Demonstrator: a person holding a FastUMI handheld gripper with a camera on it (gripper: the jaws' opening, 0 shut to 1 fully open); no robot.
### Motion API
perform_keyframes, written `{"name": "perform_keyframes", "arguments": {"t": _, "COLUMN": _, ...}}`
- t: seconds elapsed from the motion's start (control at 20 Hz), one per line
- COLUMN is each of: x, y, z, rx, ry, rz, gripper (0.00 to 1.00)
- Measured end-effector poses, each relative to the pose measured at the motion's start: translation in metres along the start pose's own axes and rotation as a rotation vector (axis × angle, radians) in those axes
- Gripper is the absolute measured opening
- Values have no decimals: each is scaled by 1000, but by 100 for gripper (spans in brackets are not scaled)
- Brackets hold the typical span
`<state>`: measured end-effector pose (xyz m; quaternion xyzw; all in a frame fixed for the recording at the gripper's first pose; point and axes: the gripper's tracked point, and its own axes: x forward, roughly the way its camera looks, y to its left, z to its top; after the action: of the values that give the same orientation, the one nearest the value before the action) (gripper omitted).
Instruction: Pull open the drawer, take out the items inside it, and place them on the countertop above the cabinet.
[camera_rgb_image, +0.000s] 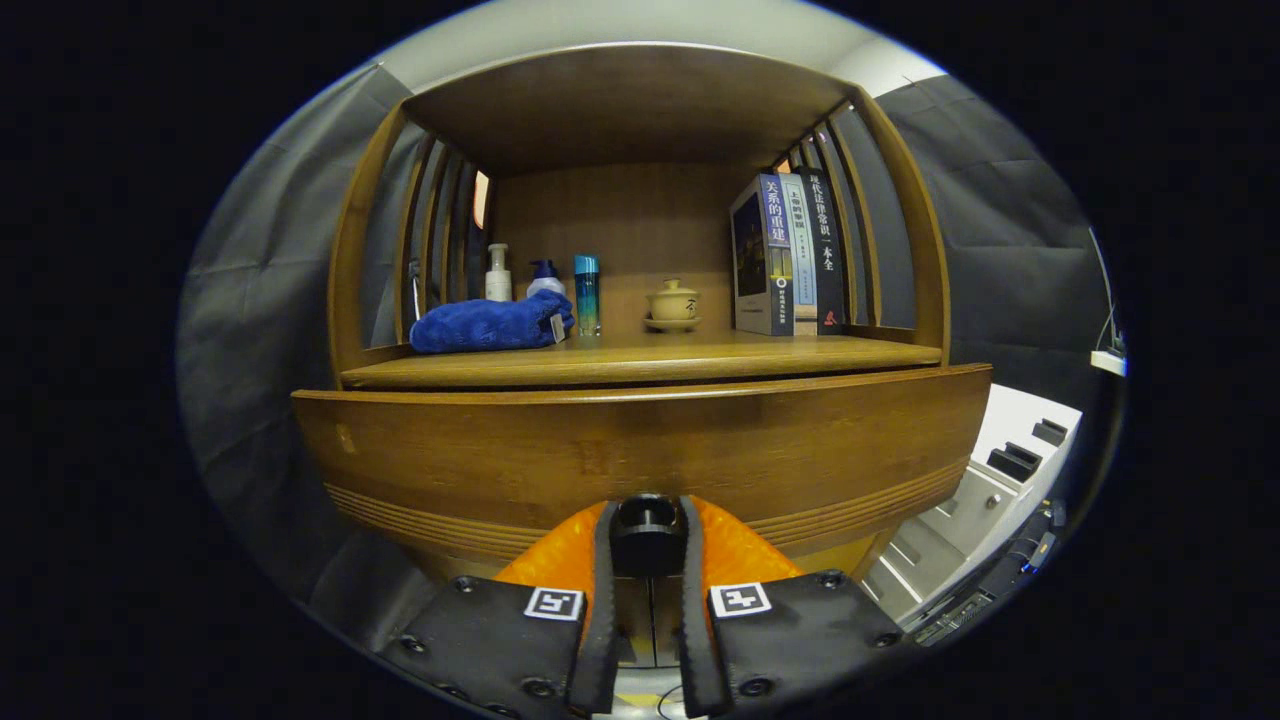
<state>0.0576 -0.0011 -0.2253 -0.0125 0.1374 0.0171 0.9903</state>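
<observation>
My gripper (647, 540) is shut on the dark round knob (647, 520) of the wooden drawer front (640, 455), both fingers pressing on its sides. The drawer front stands a little out from the cabinet, with a thin dark gap along its top edge; its inside is hidden. Above it runs the wooden countertop (640, 362) of the cabinet. On that countertop lie a blue cloth (490, 325) at the left, a white pump bottle (498, 273), a blue-capped bottle (545, 278), a teal bottle (587, 293), a lidded tea cup (672, 303) and several upright books (785, 255).
Slatted wooden sides (430, 240) and a wooden roof enclose the shelf space over the countertop. A white unit with dark handles (1000, 480) stands to the right of the cabinet. Grey cloth walls surround the cabinet on both sides.
</observation>
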Motion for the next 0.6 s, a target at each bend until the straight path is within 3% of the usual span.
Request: {"name": "perform_keyframes", "arguments": {"t": 0.6, "x": -76, "y": 0, "z": -11, "rx": 13, "ry": 29, "rz": 11, "gripper": 33}}
